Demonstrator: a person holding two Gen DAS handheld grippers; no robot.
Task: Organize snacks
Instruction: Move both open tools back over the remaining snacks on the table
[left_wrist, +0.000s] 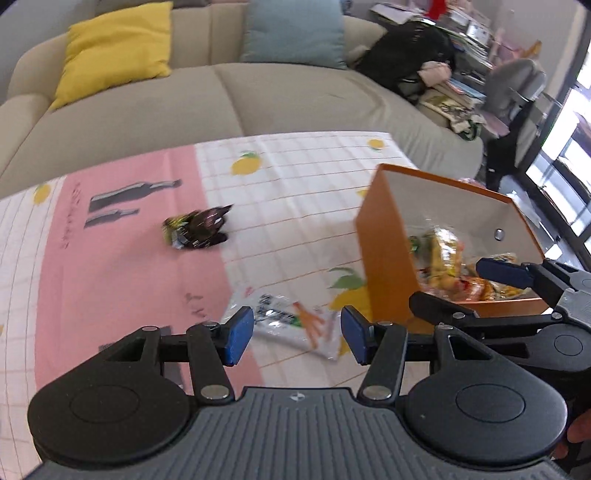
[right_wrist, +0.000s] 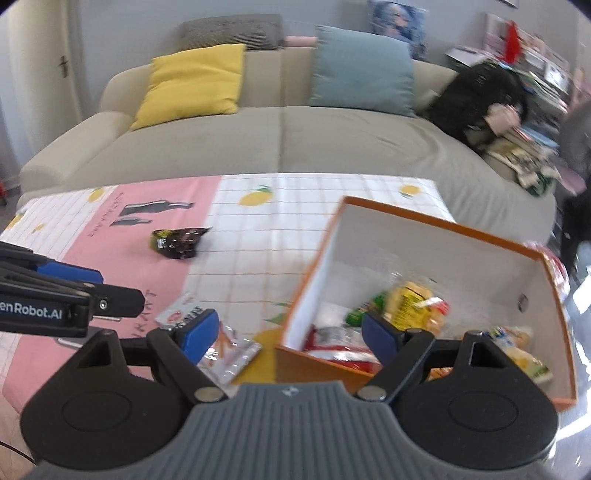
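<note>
An orange box (left_wrist: 384, 251) (right_wrist: 406, 218) with white inner walls stands on the table at the right, with several snack packets (left_wrist: 443, 258) (right_wrist: 413, 306) inside. A white packet with orange sticks (left_wrist: 291, 326) (right_wrist: 231, 352) lies flat on the cloth left of the box. A dark crumpled packet (left_wrist: 197, 230) (right_wrist: 181, 240) lies farther back. My left gripper (left_wrist: 297, 334) (right_wrist: 96, 286) hovers open above the white packet, nothing between its pads. My right gripper (right_wrist: 290, 334) (left_wrist: 461, 288) is open and empty over the box's near left corner.
The table wears a pink and white checked cloth with lemons (left_wrist: 295, 192) (right_wrist: 295, 206). Behind it runs a beige sofa (left_wrist: 184, 103) (right_wrist: 258, 140) with a yellow cushion (right_wrist: 192, 83) and a blue cushion (right_wrist: 362, 70). A black bag (right_wrist: 476, 99) sits at its right end.
</note>
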